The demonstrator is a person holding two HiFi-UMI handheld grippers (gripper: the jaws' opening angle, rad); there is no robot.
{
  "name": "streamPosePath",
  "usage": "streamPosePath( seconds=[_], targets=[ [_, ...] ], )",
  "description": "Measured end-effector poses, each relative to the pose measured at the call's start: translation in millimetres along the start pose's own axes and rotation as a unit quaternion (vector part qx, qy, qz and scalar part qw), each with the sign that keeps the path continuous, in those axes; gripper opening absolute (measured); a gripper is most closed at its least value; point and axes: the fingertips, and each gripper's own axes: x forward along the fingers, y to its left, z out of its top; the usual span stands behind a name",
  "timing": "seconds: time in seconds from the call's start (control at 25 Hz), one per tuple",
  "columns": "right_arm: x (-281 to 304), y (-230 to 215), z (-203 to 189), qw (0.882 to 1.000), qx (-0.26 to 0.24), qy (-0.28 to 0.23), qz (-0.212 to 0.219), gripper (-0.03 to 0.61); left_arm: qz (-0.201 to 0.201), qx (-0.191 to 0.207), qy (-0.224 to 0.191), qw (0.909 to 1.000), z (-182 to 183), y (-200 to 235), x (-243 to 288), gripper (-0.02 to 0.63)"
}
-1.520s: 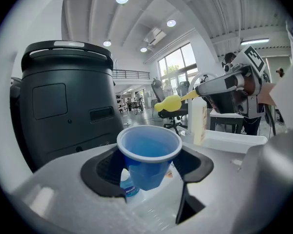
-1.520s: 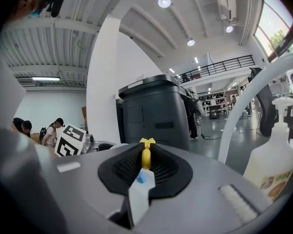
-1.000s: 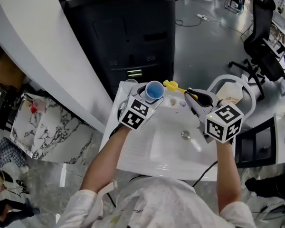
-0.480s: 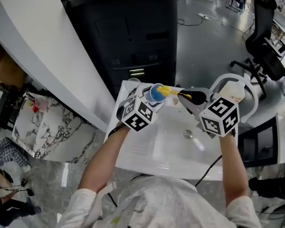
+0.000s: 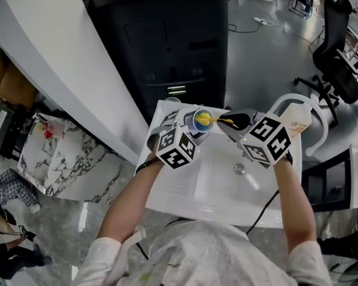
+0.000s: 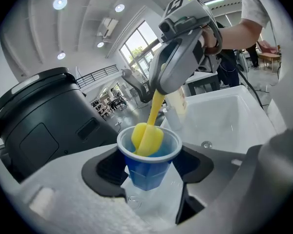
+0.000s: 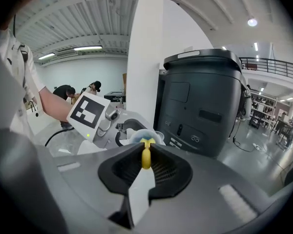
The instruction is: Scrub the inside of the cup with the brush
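Above the white sink (image 5: 215,189), the left gripper (image 6: 151,175) clamps the blue cup (image 6: 147,165). The right gripper (image 7: 145,161) pinches the yellow brush (image 6: 147,136), its head inside the cup. Scrubbing seems underway; next it likely needs twisting strokes against the wall.

In the head view your left gripper (image 5: 194,127) is covering the blue cup (image 5: 201,119) below its rim. Your right gripper (image 5: 231,123) is hiding the near end of the yellow brush (image 5: 210,120) handle and is partly masking the white bottle (image 5: 297,123) beside the sink (image 5: 185,186). In the left gripper view the cup wall is cutting off the lower end of the brush head. In the right gripper view the jaws are blocking all but a sliver of the cup's rim, and the brush is showing end-on only.
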Motion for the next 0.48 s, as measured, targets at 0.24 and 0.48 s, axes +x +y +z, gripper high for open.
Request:
streamPosePath(
  seconds=[0.24,0.48],
  targets=[
    [13,3,-2,1.0,-0.013,0.012,0.003,0.035,0.002,0.009,0.001,1.0,-1,-4,-4,0.302],
    [23,3,-11,0.999,-0.019,0.031,-0.002,0.035,0.007,0.017,-0.004,0.9998,0,-2,-6,0.302]
  ],
)
